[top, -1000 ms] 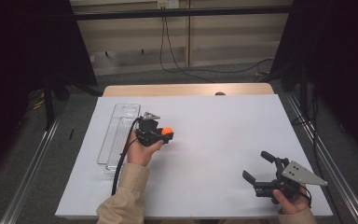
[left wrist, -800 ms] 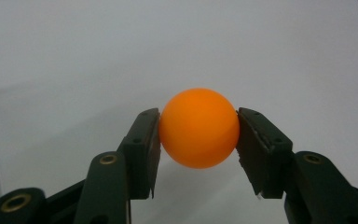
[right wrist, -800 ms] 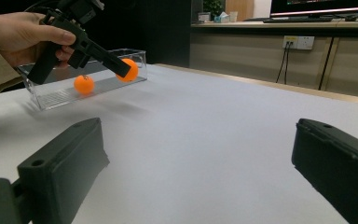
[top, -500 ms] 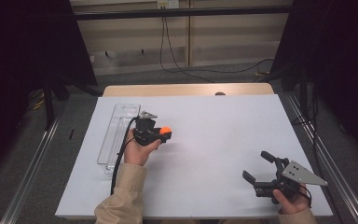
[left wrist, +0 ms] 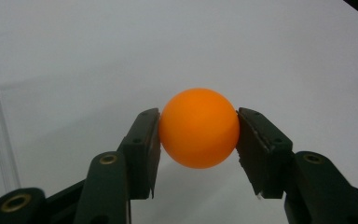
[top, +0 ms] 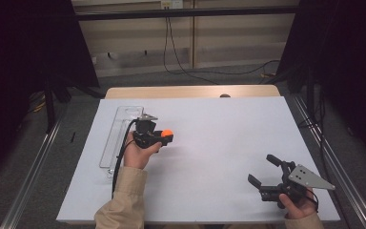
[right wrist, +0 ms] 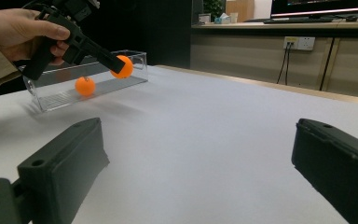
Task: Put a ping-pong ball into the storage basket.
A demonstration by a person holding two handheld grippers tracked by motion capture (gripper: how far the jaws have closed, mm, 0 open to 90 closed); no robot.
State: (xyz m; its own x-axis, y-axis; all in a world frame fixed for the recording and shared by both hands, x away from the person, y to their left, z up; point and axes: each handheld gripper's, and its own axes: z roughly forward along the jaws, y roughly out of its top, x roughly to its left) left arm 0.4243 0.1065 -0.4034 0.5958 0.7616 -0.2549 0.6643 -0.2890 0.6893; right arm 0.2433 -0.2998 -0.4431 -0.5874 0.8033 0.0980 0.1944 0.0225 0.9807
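My left gripper [top: 164,135] is shut on an orange ball [top: 167,133], held above the white table just right of a clear plastic tray [top: 116,138]. Its own view has the orange ball [left wrist: 199,127] squeezed between both black jaws. From the right gripper view, the same ball [right wrist: 123,66] hangs in the left gripper [right wrist: 116,65] in front of the clear tray [right wrist: 135,56], and a second orange ball [right wrist: 85,86] lies inside that tray. My right gripper [top: 263,171] rests near the table's front right, open, with nothing between its jaws [right wrist: 196,172].
The white table sheet [top: 228,129] spreads between the two grippers. A wooden table edge [top: 190,91] runs along the back, with cables on the floor beyond. Metal rails [top: 28,176] flank both sides.
The left gripper with the ball has shifted slightly toward the back of the table. The right gripper has stayed where it was.
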